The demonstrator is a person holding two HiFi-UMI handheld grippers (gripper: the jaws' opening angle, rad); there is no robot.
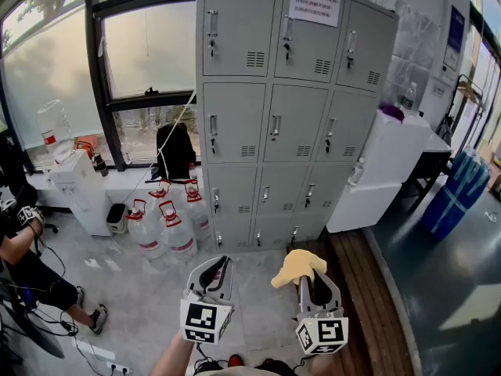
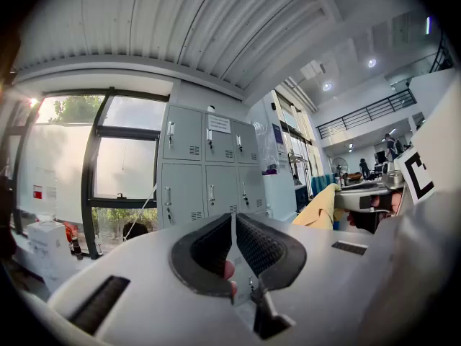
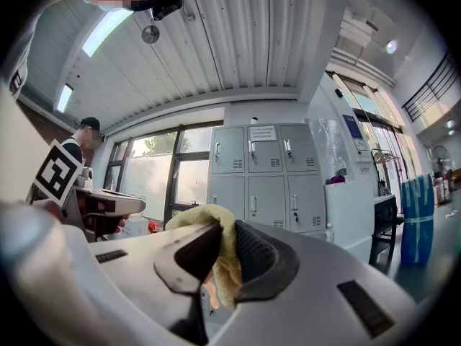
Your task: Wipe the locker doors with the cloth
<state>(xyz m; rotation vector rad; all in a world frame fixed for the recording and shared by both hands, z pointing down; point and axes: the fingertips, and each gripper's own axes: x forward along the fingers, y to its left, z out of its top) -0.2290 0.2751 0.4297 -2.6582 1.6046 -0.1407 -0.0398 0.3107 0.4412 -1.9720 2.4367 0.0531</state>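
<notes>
Right hand-held gripper [image 3: 225, 254] pinches yellow cloth [image 1: 298, 265]; cloth bunches above jaw tips, hangs down between pads. Left hand-held gripper [image 2: 234, 229] pressed together, nothing between jaws. Both held low, side by side, well apart from grey lockers [image 1: 291, 108] ahead. Locker doors closed. Water jugs [image 1: 168, 225] on floor [image 1: 133, 288] left of lockers, below window [image 1: 149, 49].

left gripper [image 2: 234, 220] jaws together | lockers [image 2: 209, 171] ahead | yellow cloth [image 2: 321, 209] at right
</notes>
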